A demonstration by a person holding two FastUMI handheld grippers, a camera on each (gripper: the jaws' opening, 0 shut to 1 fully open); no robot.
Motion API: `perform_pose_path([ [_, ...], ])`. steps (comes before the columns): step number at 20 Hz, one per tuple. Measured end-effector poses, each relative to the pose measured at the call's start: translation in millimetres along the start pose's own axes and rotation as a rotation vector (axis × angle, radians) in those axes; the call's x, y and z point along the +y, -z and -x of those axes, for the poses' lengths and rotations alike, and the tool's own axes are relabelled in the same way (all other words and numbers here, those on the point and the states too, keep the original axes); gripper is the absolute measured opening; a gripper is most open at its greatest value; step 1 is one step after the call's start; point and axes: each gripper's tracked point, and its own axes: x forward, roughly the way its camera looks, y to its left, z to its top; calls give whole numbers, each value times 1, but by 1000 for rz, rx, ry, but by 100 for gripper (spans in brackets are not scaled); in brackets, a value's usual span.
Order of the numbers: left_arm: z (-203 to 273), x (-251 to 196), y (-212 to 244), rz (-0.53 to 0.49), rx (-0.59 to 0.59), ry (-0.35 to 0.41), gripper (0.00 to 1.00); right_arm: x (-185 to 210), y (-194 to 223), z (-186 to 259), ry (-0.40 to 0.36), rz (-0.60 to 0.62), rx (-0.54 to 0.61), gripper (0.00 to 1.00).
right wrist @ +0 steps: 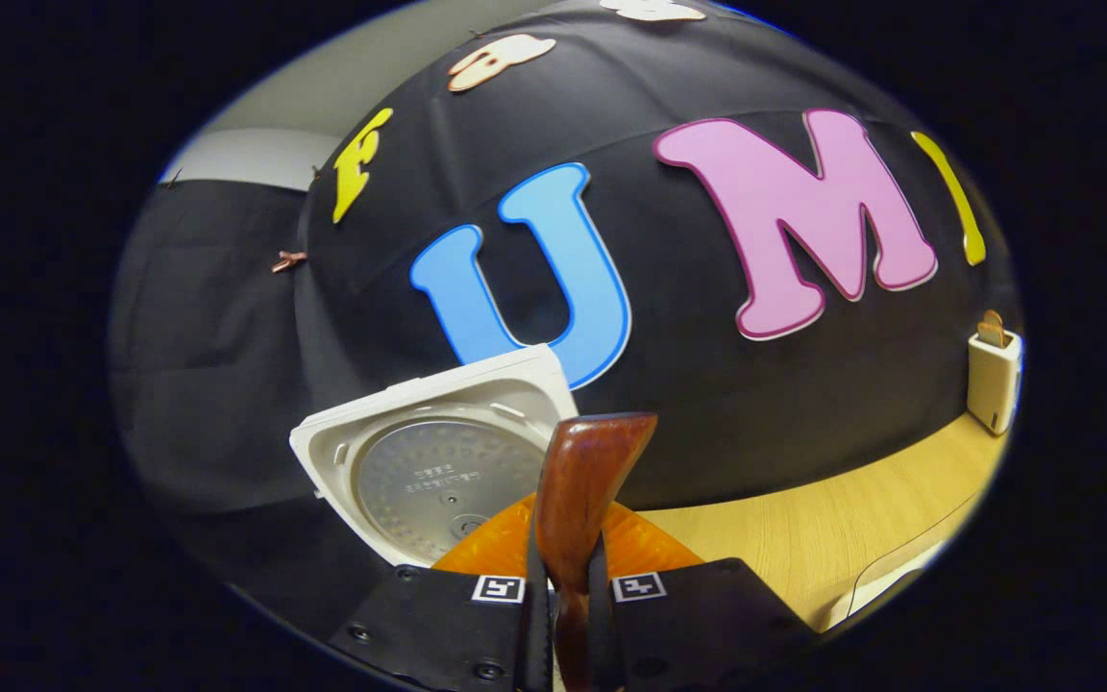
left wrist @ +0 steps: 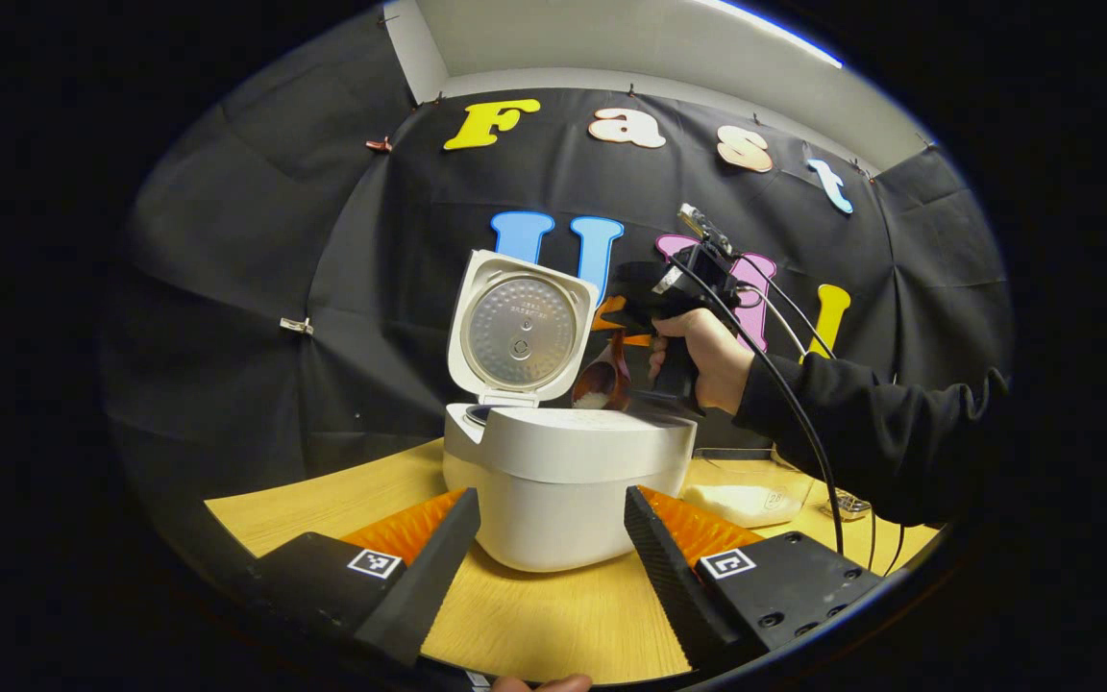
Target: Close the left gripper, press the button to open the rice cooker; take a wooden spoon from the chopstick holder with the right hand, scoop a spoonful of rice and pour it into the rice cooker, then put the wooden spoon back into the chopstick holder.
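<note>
The white rice cooker stands on the wooden table with its lid raised upright. My left gripper is open near the cooker's front, one finger on each side of its base, not touching it. A hand holds my right gripper above the cooker's right rear, shut on the wooden spoon. The spoon's bowl holds white rice and hangs tilted over the open pot. In the right gripper view my right gripper clamps the spoon's brown handle, with the cooker lid to the left. The white chopstick holder stands at the far right.
A clear container of rice lies on the table right of the cooker, under the person's dark sleeve. Cables hang from the right gripper. The table's front edge runs just below my left fingers.
</note>
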Motion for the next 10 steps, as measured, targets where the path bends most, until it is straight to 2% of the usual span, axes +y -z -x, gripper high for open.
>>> perform_pose_path([
  [3,3,3,-1,22,-9,-7,97,19,11,-3,-34,167,-3,18],
  [7,7,11,-1,48,-18,-21,97,51,25,-6,-96,289,15,18],
  [10,7,22,0,75,-23,-37,97,72,31,-11,-129,426,24,18],
])
